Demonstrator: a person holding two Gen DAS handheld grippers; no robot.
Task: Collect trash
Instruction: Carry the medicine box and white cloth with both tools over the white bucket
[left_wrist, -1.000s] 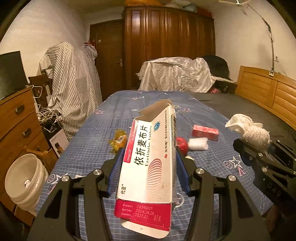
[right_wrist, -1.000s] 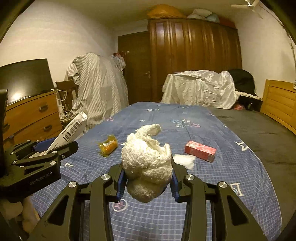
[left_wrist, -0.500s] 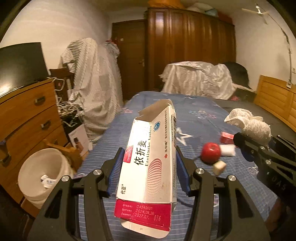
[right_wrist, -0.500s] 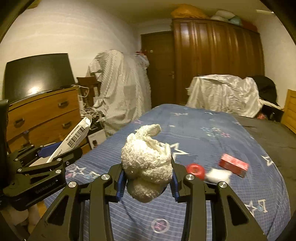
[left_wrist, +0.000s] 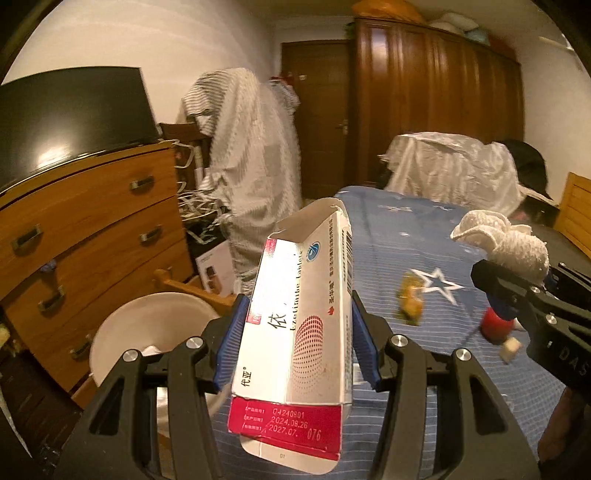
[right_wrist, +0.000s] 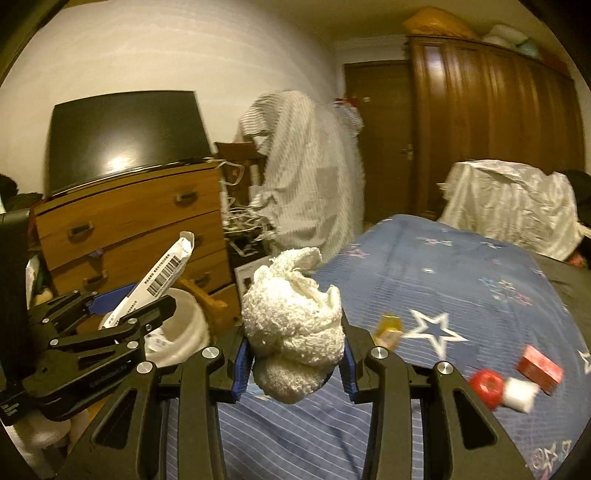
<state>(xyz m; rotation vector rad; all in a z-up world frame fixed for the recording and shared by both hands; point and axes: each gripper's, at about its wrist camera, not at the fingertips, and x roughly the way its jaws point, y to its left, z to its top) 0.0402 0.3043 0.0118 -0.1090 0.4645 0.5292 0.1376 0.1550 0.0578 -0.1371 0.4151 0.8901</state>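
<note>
My left gripper (left_wrist: 297, 343) is shut on an opened white and red medicine box (left_wrist: 299, 328), held upright over the bed's left edge. My right gripper (right_wrist: 293, 354) is shut on a crumpled white towel wad (right_wrist: 293, 325). A white bucket (left_wrist: 147, 332) stands on the floor left of the bed, just left of the box; it also shows in the right wrist view (right_wrist: 184, 328), behind the left gripper (right_wrist: 110, 332). On the blue star bedsheet (right_wrist: 461, 295) lie a yellow wrapper (right_wrist: 388, 330), a red round object (right_wrist: 487, 384), a white wad (right_wrist: 521, 394) and a red box (right_wrist: 539, 369).
A wooden dresser (left_wrist: 85, 236) with a dark TV (left_wrist: 70, 114) on top stands left of the bucket. A striped cloth covers a chair (left_wrist: 247, 155) behind it. A dark wardrobe (left_wrist: 436, 110) and a white-covered pile (left_wrist: 454, 170) stand at the far end.
Both grippers have swung left with their loads. The bucket and dresser have come closer and toward the middle, and the items on the bed have slid to the right of view.
</note>
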